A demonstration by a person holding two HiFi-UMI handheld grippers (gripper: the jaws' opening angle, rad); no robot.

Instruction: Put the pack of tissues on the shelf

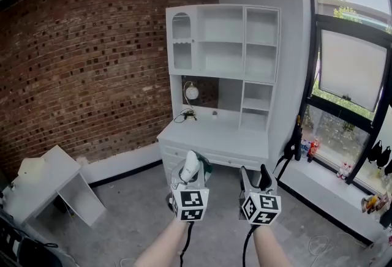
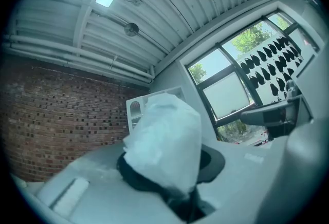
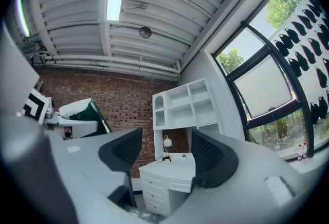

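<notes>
The pack of tissues is white plastic with a green side. My left gripper is shut on it and holds it upright in front of me. In the left gripper view the pack fills the gap between the dark pads of that gripper. Beside it to the right, my right gripper stands open with nothing in it. The right gripper view shows that gripper with its jaws wide apart, and the pack off to the left. The white shelf unit stands ahead against the wall, its compartments bare.
The shelf unit sits on a white desk with drawers, which carries a small round lamp and a cable. A low white table stands at the left by the brick wall. Large windows run along the right, with bottles on the sill.
</notes>
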